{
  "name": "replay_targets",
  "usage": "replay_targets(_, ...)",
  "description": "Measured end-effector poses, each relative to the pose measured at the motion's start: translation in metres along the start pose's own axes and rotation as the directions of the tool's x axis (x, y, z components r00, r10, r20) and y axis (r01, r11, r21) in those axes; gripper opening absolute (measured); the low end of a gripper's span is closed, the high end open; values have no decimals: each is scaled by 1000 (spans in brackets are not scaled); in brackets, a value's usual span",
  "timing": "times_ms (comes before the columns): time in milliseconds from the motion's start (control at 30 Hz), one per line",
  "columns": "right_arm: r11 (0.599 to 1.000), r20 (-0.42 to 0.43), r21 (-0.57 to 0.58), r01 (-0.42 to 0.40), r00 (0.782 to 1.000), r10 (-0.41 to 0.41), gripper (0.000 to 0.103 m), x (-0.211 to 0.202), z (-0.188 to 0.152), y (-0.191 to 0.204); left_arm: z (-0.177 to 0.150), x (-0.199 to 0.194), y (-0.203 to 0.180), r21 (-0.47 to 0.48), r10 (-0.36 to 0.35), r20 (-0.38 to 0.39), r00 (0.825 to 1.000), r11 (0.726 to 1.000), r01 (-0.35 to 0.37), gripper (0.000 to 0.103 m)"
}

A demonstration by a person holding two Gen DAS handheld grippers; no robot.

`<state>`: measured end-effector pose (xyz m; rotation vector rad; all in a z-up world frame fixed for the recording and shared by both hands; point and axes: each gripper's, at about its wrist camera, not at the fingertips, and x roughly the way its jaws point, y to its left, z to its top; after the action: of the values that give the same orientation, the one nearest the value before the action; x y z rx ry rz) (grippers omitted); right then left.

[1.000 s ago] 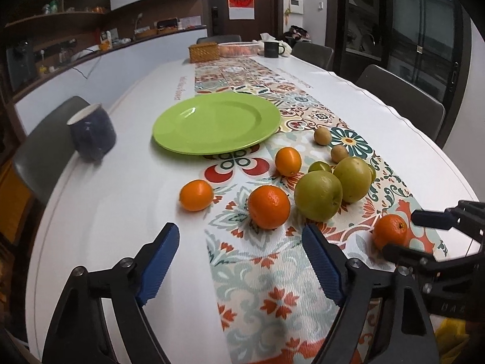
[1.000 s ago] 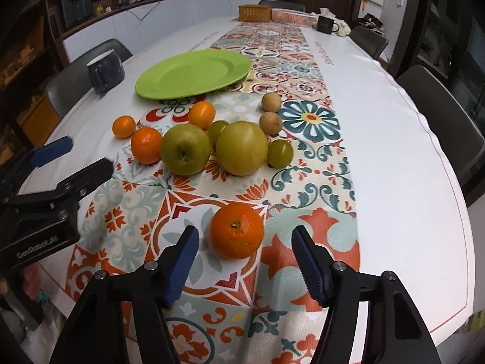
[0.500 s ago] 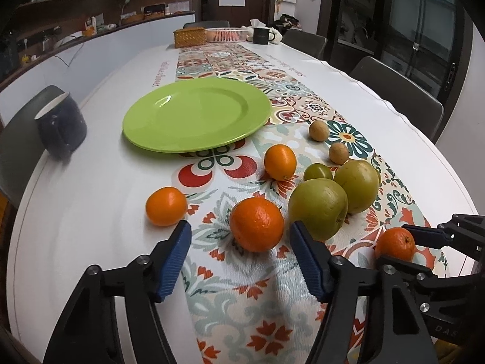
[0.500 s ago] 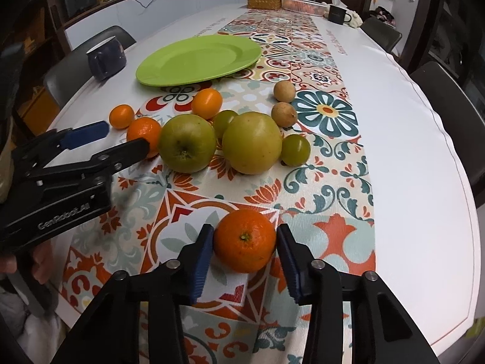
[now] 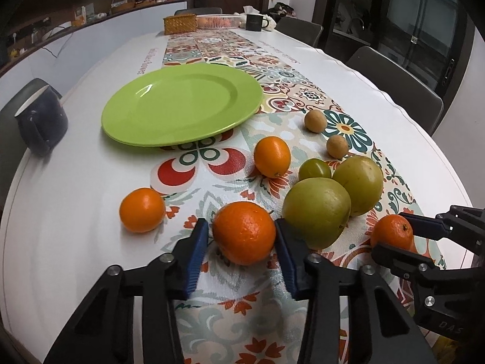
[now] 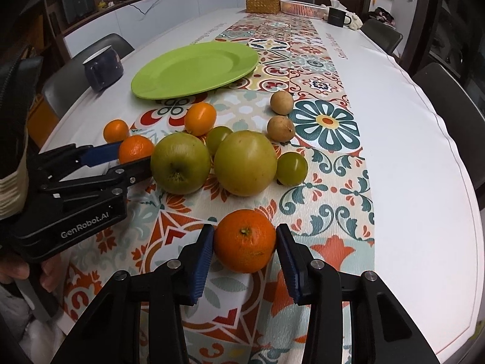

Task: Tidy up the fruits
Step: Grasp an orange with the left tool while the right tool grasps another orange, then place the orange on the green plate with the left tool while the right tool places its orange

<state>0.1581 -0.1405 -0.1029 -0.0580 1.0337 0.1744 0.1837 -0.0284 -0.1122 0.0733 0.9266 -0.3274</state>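
Observation:
My left gripper [image 5: 241,244] is shut on an orange [image 5: 244,233] that rests on the patterned runner. My right gripper [image 6: 245,250] is shut on another orange [image 6: 245,240], also on the runner; it shows in the left wrist view [image 5: 391,233] too. An empty green plate [image 5: 182,103] lies farther back, also in the right wrist view [image 6: 195,69]. Two large green apples [image 6: 180,163] [image 6: 245,163], two small green fruits [image 6: 291,168], two more oranges [image 5: 142,209] [image 5: 272,156] and two brown fruits [image 5: 315,120] lie between.
A dark blue mug [image 5: 41,121] stands at the table's left edge. A woven basket [image 5: 179,25], a white tray [image 5: 217,20] and a black mug [image 5: 254,21] stand at the far end. Chairs line both sides.
Both grippers moved forward and closed, each around an orange. The left one went from wide open to pinching its orange.

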Motion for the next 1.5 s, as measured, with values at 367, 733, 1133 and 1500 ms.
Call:
replay_targets(367,999,13,42,-22,1000,22,42,-2,1,-9,-4,-9,-2,-5,38,-14,999,999,-38,39)
replay_targets(733,998,112,22,-52,993,49,42,-26,7,-9,-2,-43,-5,-24,83,40,996,996,-82,39)
replay_targets(1133,993,205,-49,-105,972,112,42,-45,36,0,20,-72,4,-42,128,126,984,991,-123,39)
replay_targets(1500,985,242,-99,-142,957,162,42,-26,105,11,72,-62,31,-30,154,179,972,988,-151,39)
